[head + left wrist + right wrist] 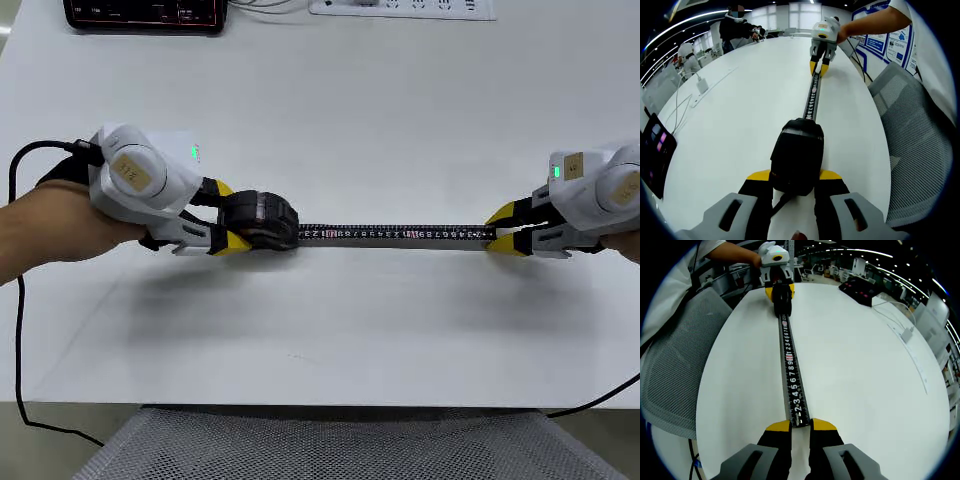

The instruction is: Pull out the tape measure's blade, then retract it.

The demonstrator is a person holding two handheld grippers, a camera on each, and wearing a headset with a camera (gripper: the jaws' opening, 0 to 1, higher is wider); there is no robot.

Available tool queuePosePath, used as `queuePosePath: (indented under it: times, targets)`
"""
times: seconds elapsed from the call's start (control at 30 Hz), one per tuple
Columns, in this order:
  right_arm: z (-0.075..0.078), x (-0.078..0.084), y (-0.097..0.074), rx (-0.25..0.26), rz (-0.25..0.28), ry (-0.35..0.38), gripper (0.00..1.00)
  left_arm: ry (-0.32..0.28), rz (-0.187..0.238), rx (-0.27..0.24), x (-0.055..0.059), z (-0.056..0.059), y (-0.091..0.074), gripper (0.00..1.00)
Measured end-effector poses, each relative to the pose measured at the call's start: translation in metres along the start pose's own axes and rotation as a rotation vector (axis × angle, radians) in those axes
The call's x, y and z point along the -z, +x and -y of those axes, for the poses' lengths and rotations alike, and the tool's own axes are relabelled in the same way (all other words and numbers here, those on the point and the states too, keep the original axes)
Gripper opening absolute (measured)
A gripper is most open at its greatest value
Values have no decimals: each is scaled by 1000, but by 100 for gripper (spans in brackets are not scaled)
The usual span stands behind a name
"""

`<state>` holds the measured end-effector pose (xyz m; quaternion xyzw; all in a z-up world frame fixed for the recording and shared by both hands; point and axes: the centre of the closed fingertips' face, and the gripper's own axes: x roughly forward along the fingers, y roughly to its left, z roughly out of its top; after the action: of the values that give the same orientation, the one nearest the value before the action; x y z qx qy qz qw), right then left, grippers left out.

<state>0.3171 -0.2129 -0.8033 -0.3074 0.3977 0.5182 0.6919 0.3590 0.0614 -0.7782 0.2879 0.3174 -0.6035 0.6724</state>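
Observation:
A black tape measure case rests on the white table, held between the yellow-tipped jaws of my left gripper, which is shut on it. Its dark blade with white numbers stretches out flat to the right. My right gripper is shut on the blade's end. Each gripper shows small and far in the other's view: the right gripper, the left gripper.
A dark device with red lights and a white power strip lie at the table's far edge. A grey mesh chair stands below the near edge. A black cable trails off the left side.

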Motion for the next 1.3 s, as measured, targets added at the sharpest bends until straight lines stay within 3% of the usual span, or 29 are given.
queuePosePath:
  times: [0.47,1.3]
  targets:
    - [0,0,1,-13,-55,-28,10,-1,-11,-23,0,-2,1,27]
    - [1,1,0,-6,-75,2,12,-26,-29,-32,1,-2,0,28]
